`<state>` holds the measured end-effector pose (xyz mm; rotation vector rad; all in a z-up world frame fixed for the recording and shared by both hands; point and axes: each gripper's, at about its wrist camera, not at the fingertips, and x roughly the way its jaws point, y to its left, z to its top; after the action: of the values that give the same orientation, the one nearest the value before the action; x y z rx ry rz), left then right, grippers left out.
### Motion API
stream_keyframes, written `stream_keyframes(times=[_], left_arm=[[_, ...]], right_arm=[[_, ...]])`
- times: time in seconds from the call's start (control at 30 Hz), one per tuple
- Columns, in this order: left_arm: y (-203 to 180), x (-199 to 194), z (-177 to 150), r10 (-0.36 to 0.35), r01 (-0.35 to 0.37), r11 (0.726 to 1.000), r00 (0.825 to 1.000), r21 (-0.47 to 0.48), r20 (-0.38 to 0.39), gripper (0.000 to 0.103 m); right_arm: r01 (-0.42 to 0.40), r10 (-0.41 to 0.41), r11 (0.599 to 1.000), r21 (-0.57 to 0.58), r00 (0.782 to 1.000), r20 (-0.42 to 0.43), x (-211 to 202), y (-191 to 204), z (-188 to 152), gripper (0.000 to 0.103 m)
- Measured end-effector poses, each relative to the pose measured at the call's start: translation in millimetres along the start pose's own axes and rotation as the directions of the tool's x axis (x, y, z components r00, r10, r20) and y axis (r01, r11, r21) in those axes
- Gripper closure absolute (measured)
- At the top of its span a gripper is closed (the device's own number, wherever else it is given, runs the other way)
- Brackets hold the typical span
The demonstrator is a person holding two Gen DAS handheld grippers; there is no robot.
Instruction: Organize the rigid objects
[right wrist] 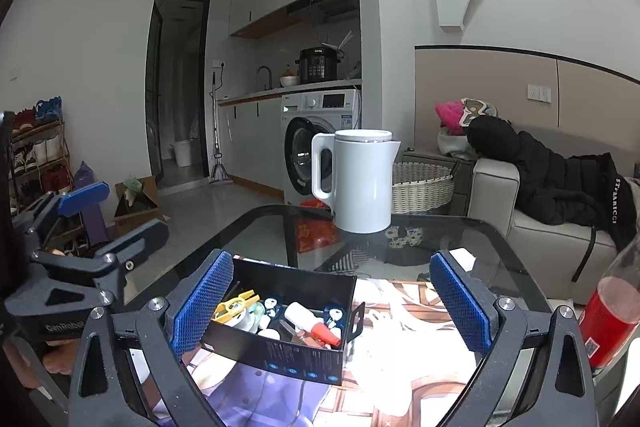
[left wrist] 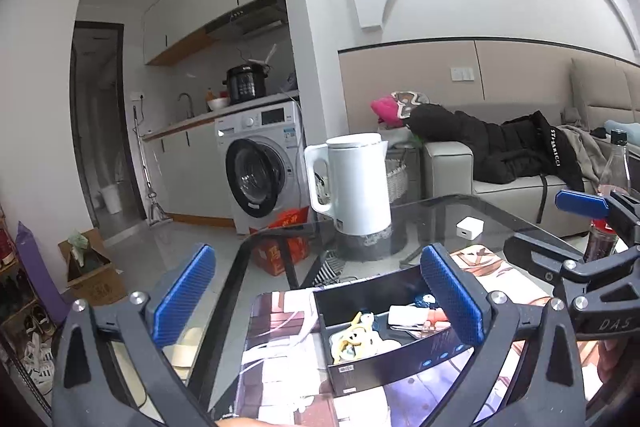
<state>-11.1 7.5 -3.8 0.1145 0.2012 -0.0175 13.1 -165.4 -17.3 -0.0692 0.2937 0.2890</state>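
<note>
Both grippers, left gripper (left wrist: pixel 320 295) and right gripper (right wrist: pixel 332 301), hover wide open, holding nothing. Between them a black box (right wrist: pixel 288 323) of small items rests on a printed mat (right wrist: pixel 400 367); beyond stands a white kettle (right wrist: pixel 360 183).

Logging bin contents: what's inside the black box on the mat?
The black box holds small clutter: a yellow plastic piece, a white bottle with a red cap and small white bits. Anything beneath them, and the box floor, is covered.
</note>
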Motion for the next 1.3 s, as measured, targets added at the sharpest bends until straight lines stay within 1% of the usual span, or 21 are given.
stream_keyframes(times=[0.1,0.23,0.57,0.9,1.3], left_arm=[[2.6,-1.9,-1.8,0.012,-0.012,1.000,1.000,-0.009,-0.001,0.000],[4.1,2.1,-2.8,0.017,-0.018,1.000,1.000,-0.014,-0.022,0.000],[3.2,3.9,-2.1,0.026,-0.026,1.000,0.999,-0.014,-0.024,0.000],[1.9,10.3,-3.4,0.043,-0.044,0.999,0.998,-0.019,-0.043,0.000],[1.6,10.9,-3.5,0.040,-0.041,0.999,0.998,-0.014,-0.047,0.000]], right_arm=[[0.002,-0.002,1.000,0.002,1.000,-0.002,0.9,-0.7,-0.9,0.002],[0.013,-0.013,1.000,0.015,1.000,0.010,1.0,-2.5,0.6,0.002],[0.025,-0.025,1.000,0.017,1.000,0.017,3.4,-0.1,1.4,0.002],[0.017,-0.018,1.000,0.020,1.000,0.012,1.9,-3.0,-0.4,0.002],[0.014,-0.014,1.000,0.013,1.000,0.008,1.2,-3.2,-1.7,0.002]])
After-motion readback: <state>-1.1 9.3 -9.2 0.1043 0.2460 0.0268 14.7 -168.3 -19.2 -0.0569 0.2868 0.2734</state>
